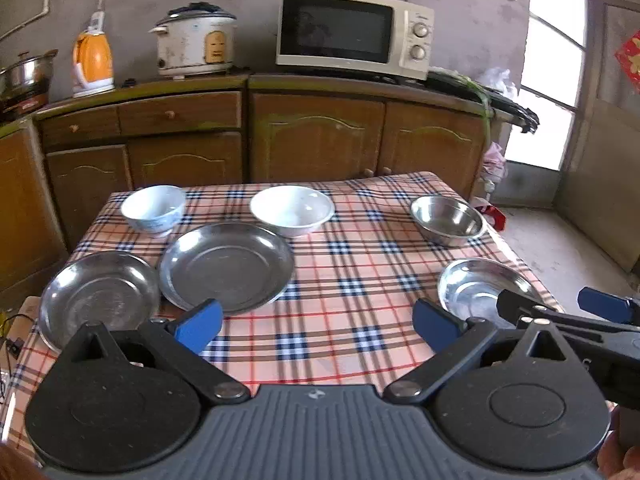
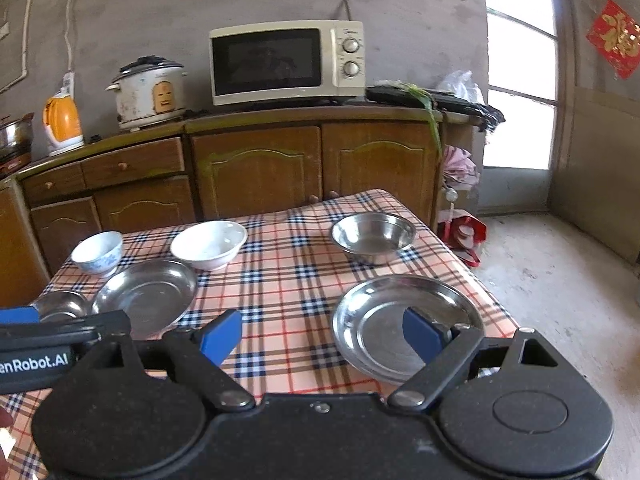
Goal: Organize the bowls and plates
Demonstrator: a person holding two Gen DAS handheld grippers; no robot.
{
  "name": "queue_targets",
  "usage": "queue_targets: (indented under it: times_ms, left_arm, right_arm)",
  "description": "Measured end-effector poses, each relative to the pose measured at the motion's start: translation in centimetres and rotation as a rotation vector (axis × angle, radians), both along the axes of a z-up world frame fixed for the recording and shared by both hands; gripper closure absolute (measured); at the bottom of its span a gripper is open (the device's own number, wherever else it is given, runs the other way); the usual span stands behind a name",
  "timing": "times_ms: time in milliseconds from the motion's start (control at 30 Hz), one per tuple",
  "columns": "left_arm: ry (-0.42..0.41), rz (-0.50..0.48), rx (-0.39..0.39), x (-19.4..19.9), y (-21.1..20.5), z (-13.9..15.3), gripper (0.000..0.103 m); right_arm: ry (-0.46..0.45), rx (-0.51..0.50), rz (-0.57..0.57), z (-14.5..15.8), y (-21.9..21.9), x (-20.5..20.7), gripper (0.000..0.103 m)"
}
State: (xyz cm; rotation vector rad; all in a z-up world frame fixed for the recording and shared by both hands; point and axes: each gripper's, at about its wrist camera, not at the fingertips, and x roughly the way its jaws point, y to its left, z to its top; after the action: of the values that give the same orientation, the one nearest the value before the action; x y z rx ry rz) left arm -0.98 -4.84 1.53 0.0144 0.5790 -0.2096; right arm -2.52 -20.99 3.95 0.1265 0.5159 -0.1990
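A: Dishes are seen spread over the checked tablecloth [image 1: 352, 280] in the left wrist view. Two steel plates, the large steel plate [image 1: 226, 266] and the smaller steel plate [image 1: 100, 294], are laid side by side at the left with rims nearly touching. Behind them the blue-patterned bowl [image 1: 154, 208] and the white bowl [image 1: 292, 209] are set.

B: And the left gripper [image 1: 318, 322]?

A: It is held above the near edge of the table with the jaws wide apart, and nothing is kept between the blue pads [image 1: 200, 322]. It is probably held back so that everything can be surveyed before a choice is made.

B: What is shown in the right wrist view?

A: The right gripper [image 2: 322, 334] is also spread wide and empty. One blue pad is seen in front of the near steel plate [image 2: 400, 320], which lies alone at the right (contact cannot be told, it seems to hover). The steel bowl [image 2: 374, 236] is placed farther behind it, well apart from the two other bowls.

B: So nothing is sorted yet?

A: It is judged so. Plates and bowls are found on both sides of the table, not stacked. The right plate is likely to be carried to the left plates, and the rim must be pinched carefully, because thin steel slips easily.
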Motion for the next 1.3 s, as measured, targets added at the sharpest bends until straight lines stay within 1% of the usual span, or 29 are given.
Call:
queue_targets:
  times_ms: [500,800,1000,1100,1300]
  left_arm:
    - [0.013,0.13,-0.009,1.1,5.4,-0.2,0.0]
    - [0.03,0.204,-0.024,1.9,8.8,-0.8,0.0]
    - [0.067,0.25,-0.034,2.8,11.1,-1.9,0.0]
    - [0.088,0.272,-0.035,3.2,12.3,-2.6,0.0]
    - [0.12,0.305,-0.045,4.0,14.2,-3.8,0.0]
  right_arm:
    - [0.005,-0.028,0.127,0.0,5.5,3.6,0.001]
    - [0.015,-0.033,0.211,-0.8,9.0,6.1,0.001]
    - [0.02,-0.018,0.287,-2.3,11.2,8.5,0.001]
    - [0.021,-0.006,0.289,-3.5,11.7,10.3,0.001]
    - [0.102,0.105,0.258,-6.5,10.7,15.9,0.001]
